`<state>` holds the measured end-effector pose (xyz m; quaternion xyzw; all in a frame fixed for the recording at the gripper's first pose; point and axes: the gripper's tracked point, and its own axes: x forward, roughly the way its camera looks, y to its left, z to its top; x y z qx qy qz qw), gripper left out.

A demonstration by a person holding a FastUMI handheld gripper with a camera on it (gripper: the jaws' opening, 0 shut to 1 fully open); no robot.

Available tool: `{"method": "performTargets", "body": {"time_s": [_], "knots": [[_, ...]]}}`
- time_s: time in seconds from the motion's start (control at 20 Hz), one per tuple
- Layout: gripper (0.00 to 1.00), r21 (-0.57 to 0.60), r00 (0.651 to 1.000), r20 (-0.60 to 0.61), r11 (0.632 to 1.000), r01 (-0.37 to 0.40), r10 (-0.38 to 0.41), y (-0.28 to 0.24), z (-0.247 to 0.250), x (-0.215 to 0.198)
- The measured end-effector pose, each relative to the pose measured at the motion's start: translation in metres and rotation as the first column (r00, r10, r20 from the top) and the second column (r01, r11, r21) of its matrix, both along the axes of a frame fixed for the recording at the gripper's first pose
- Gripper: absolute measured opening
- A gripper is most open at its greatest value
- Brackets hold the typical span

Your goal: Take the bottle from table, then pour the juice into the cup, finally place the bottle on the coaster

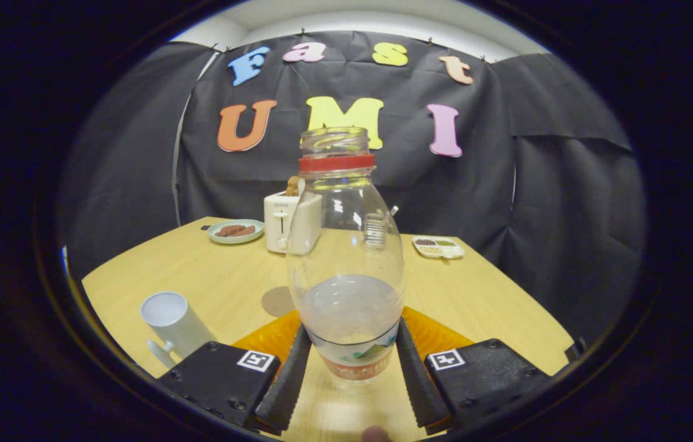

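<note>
A clear plastic bottle [346,258] with a red neck ring and no cap stands upright between my fingers. Cloudy pale juice fills roughly its lower third. My gripper [352,334] is shut on the bottle, both fingers pressing on its labelled lower part. A white cup [168,319] with a handle stands on the wooden table [211,270], left of my left finger. A round brown coaster [276,301] lies flat just beyond the left finger, partly hidden behind the bottle. I cannot tell whether the bottle's base rests on the table.
At the table's far side stand a white toaster [282,222] with bread in it, a pale plate [236,231] of brown food to its left, and a small divided dish [438,247] to the right. Black cloth walls close off the back and sides.
</note>
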<state>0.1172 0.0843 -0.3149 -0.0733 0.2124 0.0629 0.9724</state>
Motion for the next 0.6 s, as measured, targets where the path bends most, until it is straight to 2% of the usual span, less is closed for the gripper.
{"method": "performTargets", "body": {"time_s": [0.15, 0.25, 0.45, 0.6], "knots": [[0.76, -0.148, 0.999, 0.006, 0.988, -0.038, 0.039, 0.007, 0.002, 0.007], [0.76, -0.276, 0.997, 0.028, 0.959, -0.059, 0.070, 0.012, 0.002, 0.013], [0.76, -0.524, 0.985, 0.063, 0.845, -0.107, 0.163, 0.027, -0.004, 0.022], [0.76, -0.652, 0.969, 0.091, 0.749, -0.115, 0.228, 0.039, -0.004, 0.024]]}}
